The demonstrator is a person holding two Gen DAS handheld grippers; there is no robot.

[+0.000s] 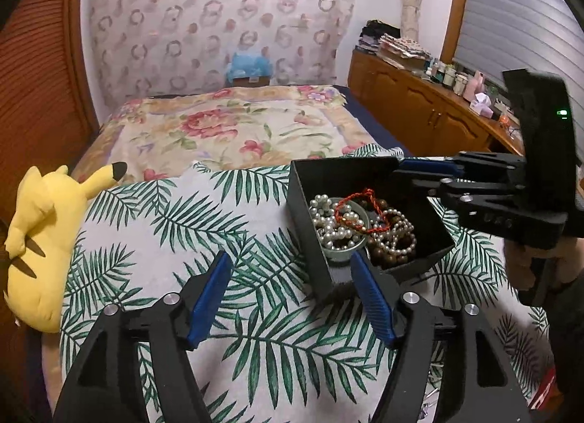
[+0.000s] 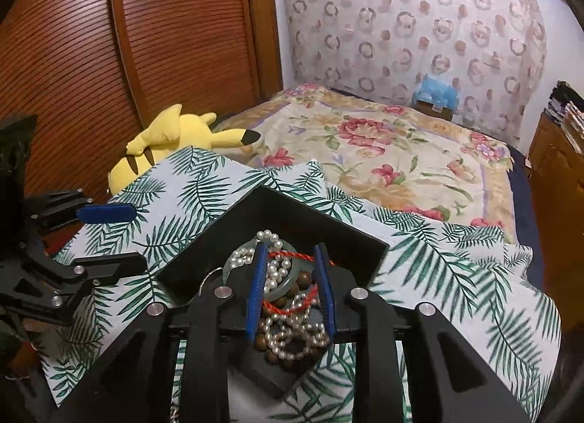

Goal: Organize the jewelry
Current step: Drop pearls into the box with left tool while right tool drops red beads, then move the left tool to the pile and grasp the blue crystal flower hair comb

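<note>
Resting on a palm-leaf cloth spread over the near end of a bed, a black open box holds the jewelry in a loose heap. Inside it, a pale green bangle lies toward the box's near-left wall, with a white pearl strand piled over and through it. A red braided cord loops across the top of the heap, and brown wooden beads mixed with more pearls fill the side of the box toward the right gripper.

The left gripper hovers above the cloth just in front of the box's near corner, its blue-padded fingers spread wide with nothing between them. Its right finger overlaps the box's near wall in the left wrist view; whether it touches cannot be told.

The right gripper reaches into the box from the box's right side, its fingers partly apart and straddling the heap. Pearls, a stretch of the bangle and the red cord lie between the pads, but the views do not settle whether they are pinching anything.

A yellow plush toy lies at the left edge of the bed beside the cloth, against a slatted wooden door. A floral bedspread covers the far part of the bed, and a wooden cabinet runs along the right wall.
</note>
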